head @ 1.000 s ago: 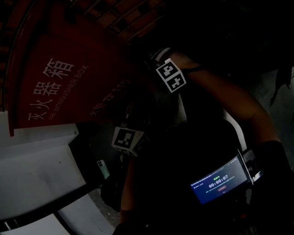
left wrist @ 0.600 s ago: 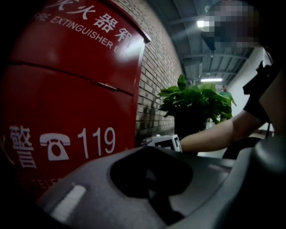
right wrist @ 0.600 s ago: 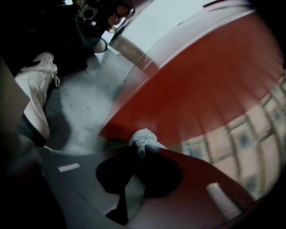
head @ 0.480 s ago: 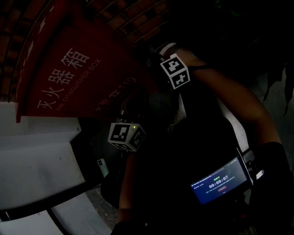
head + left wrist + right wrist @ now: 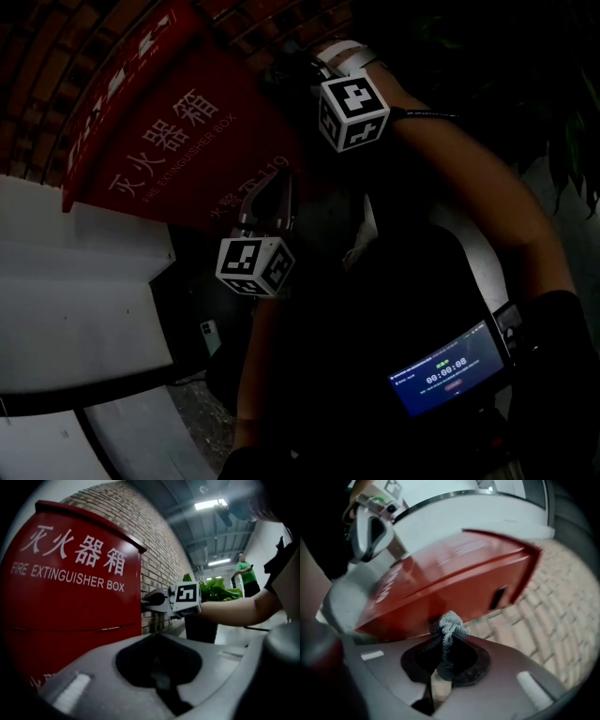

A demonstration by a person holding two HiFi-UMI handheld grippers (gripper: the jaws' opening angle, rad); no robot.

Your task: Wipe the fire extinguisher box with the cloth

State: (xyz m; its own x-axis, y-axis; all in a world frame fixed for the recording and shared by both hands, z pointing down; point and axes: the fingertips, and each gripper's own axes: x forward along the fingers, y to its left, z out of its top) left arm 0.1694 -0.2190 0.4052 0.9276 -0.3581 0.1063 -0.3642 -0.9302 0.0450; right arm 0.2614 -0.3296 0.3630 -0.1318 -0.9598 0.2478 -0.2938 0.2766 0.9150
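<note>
The red fire extinguisher box point(image 5: 70, 588) with white lettering stands against a brick wall; in the dim head view the box point(image 5: 178, 141) fills the upper left. My right gripper point(image 5: 447, 635) is shut on a bunched grey knitted cloth point(image 5: 449, 623), which is pressed at the box's red side point(image 5: 454, 581). In the left gripper view the right gripper point(image 5: 144, 603) meets the box's right edge. Its marker cube point(image 5: 352, 111) shows high in the head view. My left gripper point(image 5: 153, 637) is shut on nothing and hangs lower, just in front of the box, below its lettering point(image 5: 267, 197).
A brick wall point(image 5: 164, 550) runs behind the box, with a potted plant point(image 5: 211, 592) beyond it and a person in green point(image 5: 244, 571) far down the hall. A white ledge point(image 5: 84, 281) lies left of the box. A lit timer screen point(image 5: 441, 367) sits at lower right.
Both grippers have risen along the box; the right one with the cloth has gone further up its right edge. The head view has swung, so the box sits further right.
</note>
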